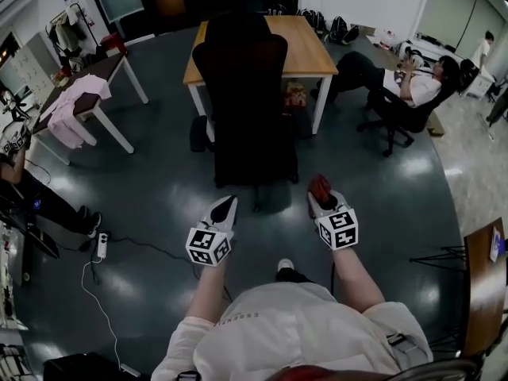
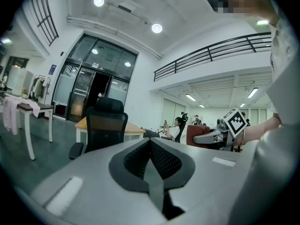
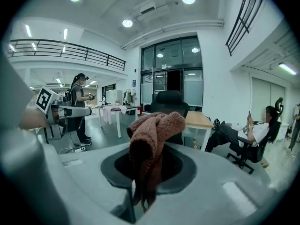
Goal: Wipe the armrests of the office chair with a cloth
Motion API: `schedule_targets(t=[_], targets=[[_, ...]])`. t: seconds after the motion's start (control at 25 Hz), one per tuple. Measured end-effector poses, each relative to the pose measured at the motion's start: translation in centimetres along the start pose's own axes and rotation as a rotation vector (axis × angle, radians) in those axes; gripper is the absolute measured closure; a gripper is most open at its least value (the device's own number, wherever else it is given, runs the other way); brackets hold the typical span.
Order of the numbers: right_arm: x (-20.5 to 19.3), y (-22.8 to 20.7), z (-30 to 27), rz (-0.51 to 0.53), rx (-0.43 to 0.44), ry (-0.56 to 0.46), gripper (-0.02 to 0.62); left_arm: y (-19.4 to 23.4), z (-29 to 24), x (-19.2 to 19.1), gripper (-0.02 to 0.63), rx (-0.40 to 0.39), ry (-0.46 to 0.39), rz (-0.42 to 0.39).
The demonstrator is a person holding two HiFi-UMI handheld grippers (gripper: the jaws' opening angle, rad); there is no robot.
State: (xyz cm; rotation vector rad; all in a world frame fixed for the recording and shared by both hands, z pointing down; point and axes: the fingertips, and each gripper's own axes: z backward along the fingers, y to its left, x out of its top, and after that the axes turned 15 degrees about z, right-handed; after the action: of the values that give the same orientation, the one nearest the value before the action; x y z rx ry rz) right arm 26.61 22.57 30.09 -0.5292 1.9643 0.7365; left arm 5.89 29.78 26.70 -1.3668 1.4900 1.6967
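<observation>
A black office chair (image 1: 246,101) stands ahead of me with its back toward me, pulled up to a wooden table (image 1: 305,50). One armrest (image 1: 199,132) shows at its left; the other (image 1: 302,122) shows at its right. My right gripper (image 1: 321,189) is shut on a reddish-brown cloth (image 3: 152,139), bunched above the jaws. My left gripper (image 1: 225,209) is shut and holds nothing. Both hover over the floor a short way behind the chair (image 2: 104,125). The chair's headrest (image 3: 168,97) shows behind the cloth.
A white table with pink cloth (image 1: 75,105) stands at the left. A seated person (image 1: 405,86) is at the right on another chair. A power strip and cable (image 1: 101,248) lie on the floor at the left. A wooden desk edge (image 1: 484,284) is at the far right.
</observation>
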Motion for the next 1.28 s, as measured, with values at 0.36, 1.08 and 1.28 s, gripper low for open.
schedule_targets(t=[0.36,1.08,1.28], targets=[[1.5,10.4,6.1,-0.101,0.005,-0.043,0.537,-2.0,10.4,-1.4,0.589,0.017,-0.017,-0.019],[1.7,17.8,10.6,-0.118,0.042,-0.056,0.54,-6.5,15.7,-3.6,0.589,-0.067,0.001,-0.036],[2.0,18.0,10.9,-0.099,0.042,-0.067,0.539,-7.0,16.0,-3.7,0.589,-0.078,-0.002,-0.044]])
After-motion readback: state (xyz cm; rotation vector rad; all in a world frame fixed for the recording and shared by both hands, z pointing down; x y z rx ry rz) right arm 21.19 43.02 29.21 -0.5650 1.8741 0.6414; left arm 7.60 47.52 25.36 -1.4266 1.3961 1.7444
